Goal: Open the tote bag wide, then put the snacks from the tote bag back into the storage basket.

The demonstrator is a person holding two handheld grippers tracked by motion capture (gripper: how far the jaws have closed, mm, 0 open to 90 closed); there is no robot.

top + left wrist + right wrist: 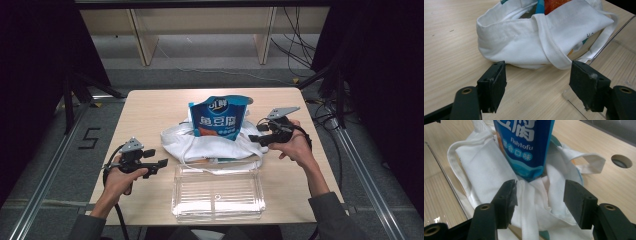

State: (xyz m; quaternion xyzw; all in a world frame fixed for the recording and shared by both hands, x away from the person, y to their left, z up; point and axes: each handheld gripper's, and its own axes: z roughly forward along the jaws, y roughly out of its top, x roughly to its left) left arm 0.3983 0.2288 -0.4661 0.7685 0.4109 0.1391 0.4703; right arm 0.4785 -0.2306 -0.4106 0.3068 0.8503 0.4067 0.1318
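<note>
High view: pale wooden table (150, 107) on grey floor (210, 50); both grippers wide, empty.

The blue pouch (524, 147) standing in the white bag (481, 170) carries "Fishtofu" in white Latin letters, with large white Chinese characters above it and a smaller Chinese line below. On the floor left of the surface (150, 107), a dark "5" (89, 138) is marked.

Wooden table (150, 107) bears white bag (177, 142), clear box (218, 192)
</note>
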